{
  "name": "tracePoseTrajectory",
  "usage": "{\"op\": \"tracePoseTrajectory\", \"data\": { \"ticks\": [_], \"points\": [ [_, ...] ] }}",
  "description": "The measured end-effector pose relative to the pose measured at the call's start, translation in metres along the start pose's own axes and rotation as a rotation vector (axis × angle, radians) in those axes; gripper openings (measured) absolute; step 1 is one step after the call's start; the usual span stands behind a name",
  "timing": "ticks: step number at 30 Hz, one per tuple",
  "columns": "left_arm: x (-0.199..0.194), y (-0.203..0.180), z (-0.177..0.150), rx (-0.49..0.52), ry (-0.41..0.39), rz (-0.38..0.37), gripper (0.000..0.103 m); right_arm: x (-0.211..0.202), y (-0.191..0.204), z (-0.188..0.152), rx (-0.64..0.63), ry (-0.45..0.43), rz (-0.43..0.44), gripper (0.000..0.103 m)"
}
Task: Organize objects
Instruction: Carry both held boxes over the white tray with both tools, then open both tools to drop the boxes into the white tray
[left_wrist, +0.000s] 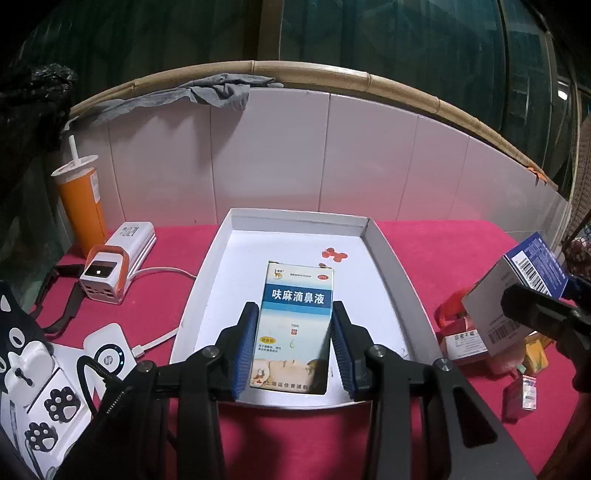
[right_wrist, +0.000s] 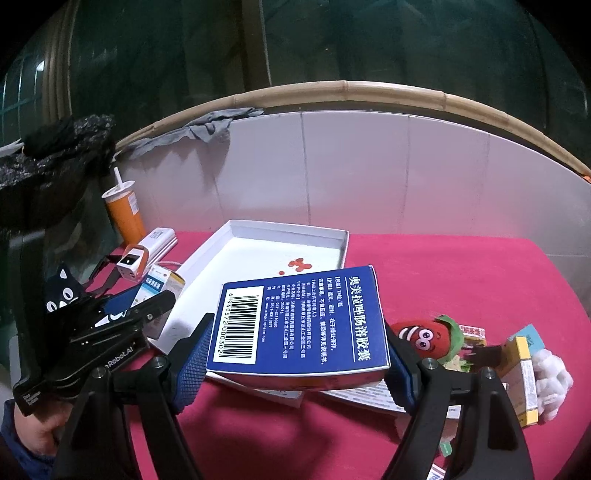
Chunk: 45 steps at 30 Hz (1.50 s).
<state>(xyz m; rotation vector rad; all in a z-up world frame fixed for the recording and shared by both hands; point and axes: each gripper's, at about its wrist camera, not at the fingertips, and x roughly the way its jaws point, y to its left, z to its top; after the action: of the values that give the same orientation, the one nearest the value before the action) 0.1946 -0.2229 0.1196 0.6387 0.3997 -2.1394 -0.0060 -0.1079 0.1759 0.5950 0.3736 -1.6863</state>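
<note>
My left gripper (left_wrist: 294, 308) is shut on a pale blue and white medicine box (left_wrist: 295, 317), held lengthwise just above the near part of a white tray (left_wrist: 391, 266). In the right wrist view that gripper (right_wrist: 147, 310) shows at the left, beside the tray (right_wrist: 288, 225), with its small box (right_wrist: 164, 284) in it. My right gripper (right_wrist: 297, 325) is shut on a wide dark blue box with a barcode (right_wrist: 295, 321), held over the tray's near right corner. From the left wrist view the blue box (left_wrist: 517, 295) and the right gripper (left_wrist: 535, 306) hang at the tray's right.
The tray lies on a red cloth and has a red mark (left_wrist: 334, 254) on its floor. An orange cup with a straw (left_wrist: 83, 206), chargers (left_wrist: 103, 273) and cables sit to the left. A red plush toy (right_wrist: 424, 338) and small boxes (right_wrist: 521, 380) lie to the right. A white tiled wall stands behind.
</note>
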Motion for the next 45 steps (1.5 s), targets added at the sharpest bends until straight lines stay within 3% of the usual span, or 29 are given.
{"op": "tracePoseTrajectory", "data": {
  "ticks": [23, 30, 37, 41, 43, 45],
  "points": [
    [0.037, 0.003, 0.028, -0.023, 0.042, -0.006, 0.038, 0.047, 0.026, 0.011, -0.043, 0.058, -0.009, 0.085],
    [0.06, 0.014, 0.042, -0.071, 0.048, 0.037, 0.038, 0.081, 0.029, 0.018, -0.03, 0.097, -0.017, 0.085],
    [0.079, 0.023, 0.04, -0.102, 0.074, 0.133, 0.038, 0.122, 0.033, 0.017, -0.053, 0.145, -0.066, 0.085],
    [0.089, 0.025, 0.035, -0.097, 0.106, 0.128, 0.039, 0.139, 0.036, 0.014, -0.07, 0.174, -0.074, 0.087],
    [0.092, 0.024, 0.034, -0.092, 0.116, 0.118, 0.055, 0.143, 0.038, 0.01, -0.089, 0.188, -0.078, 0.089],
    [0.091, 0.021, 0.033, -0.082, 0.109, 0.119, 0.095, 0.143, 0.04, 0.006, -0.114, 0.181, -0.101, 0.098]
  ]
}}
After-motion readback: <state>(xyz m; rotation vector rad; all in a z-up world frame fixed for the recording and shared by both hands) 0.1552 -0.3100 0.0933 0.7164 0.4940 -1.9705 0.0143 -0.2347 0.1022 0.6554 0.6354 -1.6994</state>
